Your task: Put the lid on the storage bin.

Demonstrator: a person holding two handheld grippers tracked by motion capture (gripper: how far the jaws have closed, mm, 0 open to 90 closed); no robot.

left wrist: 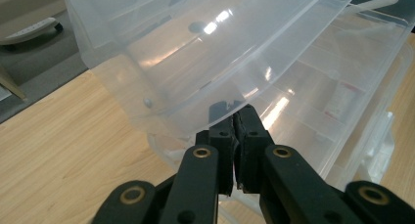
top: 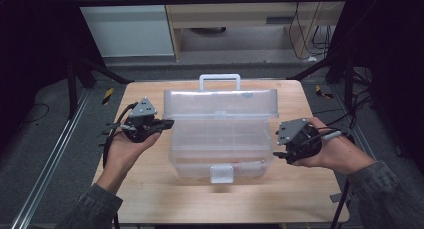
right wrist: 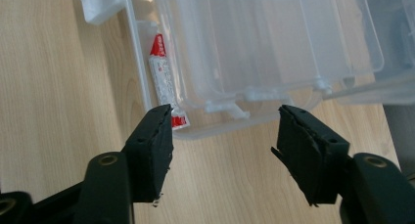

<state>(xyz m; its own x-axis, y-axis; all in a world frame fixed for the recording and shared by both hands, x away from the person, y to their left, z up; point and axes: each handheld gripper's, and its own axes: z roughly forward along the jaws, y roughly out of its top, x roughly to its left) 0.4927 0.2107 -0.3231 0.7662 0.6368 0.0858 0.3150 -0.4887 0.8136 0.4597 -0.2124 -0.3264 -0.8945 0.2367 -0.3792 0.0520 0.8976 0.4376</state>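
High view: clear plastic box [top: 220, 149] at frame centre on a pale wooden table [top: 150, 199], lid [top: 220, 103] raised upright behind it, handle [top: 220, 80] on top, white latch [top: 221, 173] facing the lower edge. The box's long axis runs left-right. Left gripper [top: 165, 124] is at the box's left end, right gripper [top: 278, 154] just beside its right end.

Left gripper view: jaws pressed together, apparently pinching the lid's thin translucent edge [left wrist: 225, 104].

Right gripper view: jaws spread, nothing between them. A red-and-white tube [right wrist: 165, 82] lies lengthwise in the box's narrow front compartment, left of centre.
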